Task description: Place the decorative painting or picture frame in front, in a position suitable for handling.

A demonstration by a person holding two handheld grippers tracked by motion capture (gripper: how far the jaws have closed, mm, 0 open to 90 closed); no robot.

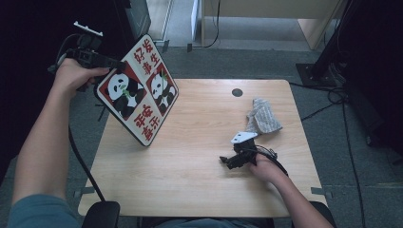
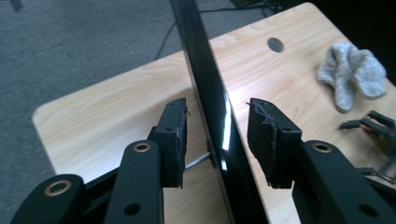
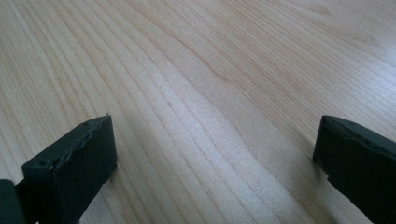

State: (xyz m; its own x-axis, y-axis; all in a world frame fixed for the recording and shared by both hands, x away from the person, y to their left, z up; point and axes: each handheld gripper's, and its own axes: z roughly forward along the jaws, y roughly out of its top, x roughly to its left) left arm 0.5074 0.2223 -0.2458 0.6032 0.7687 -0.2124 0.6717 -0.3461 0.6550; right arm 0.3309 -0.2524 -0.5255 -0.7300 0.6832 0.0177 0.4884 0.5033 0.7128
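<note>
A square panda board (image 1: 138,90) with red Chinese writing stands tilted on one corner over the table's left part. My left gripper (image 1: 116,64) reaches its upper left corner from the left. In the left gripper view the board's black edge (image 2: 210,93) runs between the jaws, and a thin strip of wood shows on each side of it at the pads (image 2: 177,135). A thin metal wire juts from the board's back by the left pad. My right gripper (image 1: 227,161) lies on the table, open wide (image 3: 215,158), with bare wood between its pads.
A crumpled grey cloth (image 1: 263,118) (image 2: 350,74) lies on the wooden table (image 1: 204,190) just beyond the right gripper (image 2: 373,130). A round cable hole (image 1: 237,92) (image 2: 275,45) sits near the far edge. Grey floor, cables and furniture legs surround the table.
</note>
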